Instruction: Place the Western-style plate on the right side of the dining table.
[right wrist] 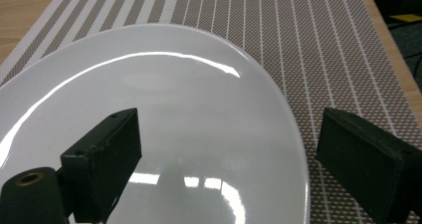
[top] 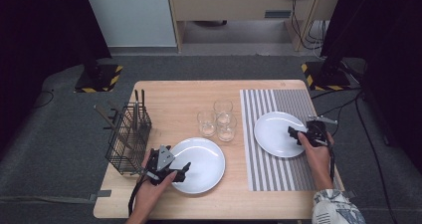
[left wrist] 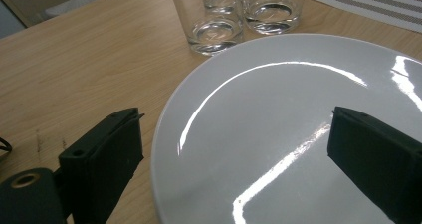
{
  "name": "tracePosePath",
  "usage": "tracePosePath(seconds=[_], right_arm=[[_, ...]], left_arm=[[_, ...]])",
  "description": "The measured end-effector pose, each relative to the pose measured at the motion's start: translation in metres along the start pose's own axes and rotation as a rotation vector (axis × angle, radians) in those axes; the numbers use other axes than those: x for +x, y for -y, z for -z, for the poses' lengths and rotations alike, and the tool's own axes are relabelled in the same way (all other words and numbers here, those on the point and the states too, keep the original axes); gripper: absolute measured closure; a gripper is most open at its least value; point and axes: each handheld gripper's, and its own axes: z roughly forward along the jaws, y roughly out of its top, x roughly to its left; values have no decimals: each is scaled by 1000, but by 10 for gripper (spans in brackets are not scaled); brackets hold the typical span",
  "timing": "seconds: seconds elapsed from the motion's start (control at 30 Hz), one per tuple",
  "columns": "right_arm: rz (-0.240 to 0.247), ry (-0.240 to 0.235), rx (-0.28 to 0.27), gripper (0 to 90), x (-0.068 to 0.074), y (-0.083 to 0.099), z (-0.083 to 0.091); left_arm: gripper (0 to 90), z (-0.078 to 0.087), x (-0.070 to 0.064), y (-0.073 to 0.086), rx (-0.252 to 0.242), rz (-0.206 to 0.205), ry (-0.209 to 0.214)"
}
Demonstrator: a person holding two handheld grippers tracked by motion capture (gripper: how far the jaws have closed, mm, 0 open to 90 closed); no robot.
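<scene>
Both grippers hovering at plate rims, nothing gripped yet.
Left gripper (top: 180, 171), jaws apart, straddling the bare-table plate (top: 204, 159); right gripper (top: 293, 132), jaws apart, straddling the placemat plate (top: 273, 134). Next move probably calling for closing on rims.

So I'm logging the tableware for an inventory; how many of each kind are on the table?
Round white plates: 2, one on the bare wood, one on the mat
Clear drinking glasses: 3
Black wire cutlery basket: 1
Grey striped placemat: 1
Total: 7; the utensils inside the basket can't be counted.
</scene>
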Motion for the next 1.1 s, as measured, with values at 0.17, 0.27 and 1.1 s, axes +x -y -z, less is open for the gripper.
tracePosePath(seconds=[0.17, 0.27, 1.1], right_arm=[[4, 25, -17, 88, 3, -2, 2], [7, 39, -21, 81, 5, -3, 3], [150, 25, -158, 72, 33, 1, 32]], left_arm=[[65, 0, 0, 0, 0, 1, 1], [66, 0, 0, 0, 2, 1, 1], [65, 3, 0, 1, 5, 22, 15]])
